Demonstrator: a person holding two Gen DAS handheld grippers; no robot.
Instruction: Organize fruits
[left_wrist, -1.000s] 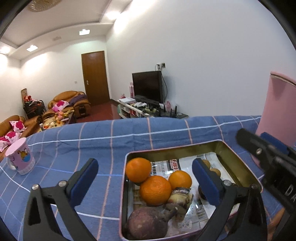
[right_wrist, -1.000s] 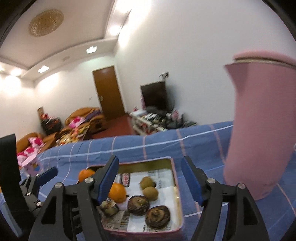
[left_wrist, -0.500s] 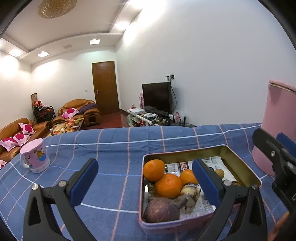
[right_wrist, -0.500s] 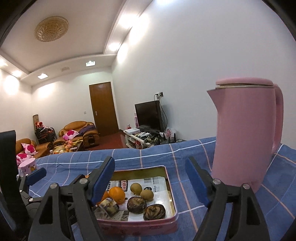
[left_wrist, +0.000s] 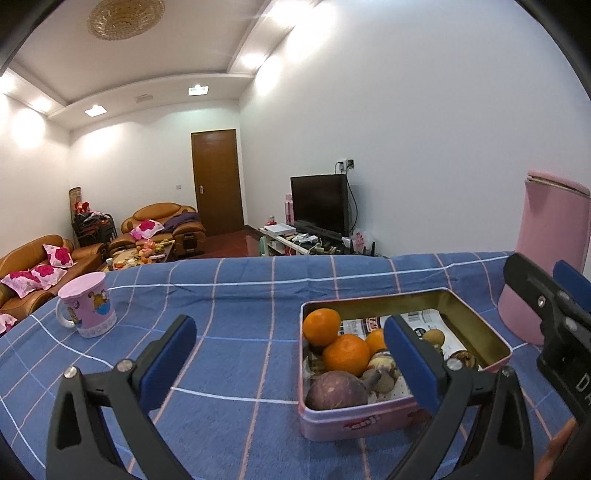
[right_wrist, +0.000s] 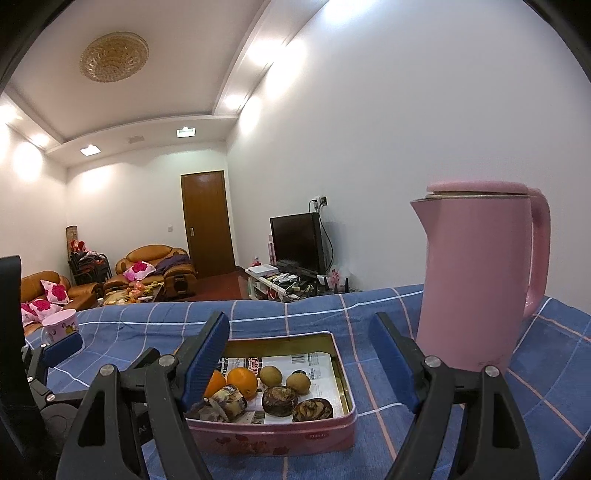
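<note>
Item: pink tin, open, lined with printed paper, standing on the desk under a blue checked cloth. I logged its contents as follows. Left half: three oranges bunched together, a purplish round root or fruit at the near corner, and a pale husked piece touching it. Right half: two small brown kiwi-like fruits side by side, with two dark, wrinkled round fruits in front of them, near the tin's front wall.

Left gripper: fingers spread wide, holding nothing, poised above the desk with the right finger over the tin's middle and the left finger over bare cloth. Right gripper: fingers likewise wide apart and empty, straddling the tin from the near side, above it.

Surroundings: a tall pink kettle just beside the tin on its right, not touching it; a pink cartoon mug well apart to the left.

Step, as I judged it: all fruit appeared to sit in the tin and roughly grouped by kind, so the sorting looked near done or at a checking pause. The next move, if any, would call for lowering one gripper over a stray piece, probably the husked one, and closing gently, since the neighbours lay crowded against it.
</note>
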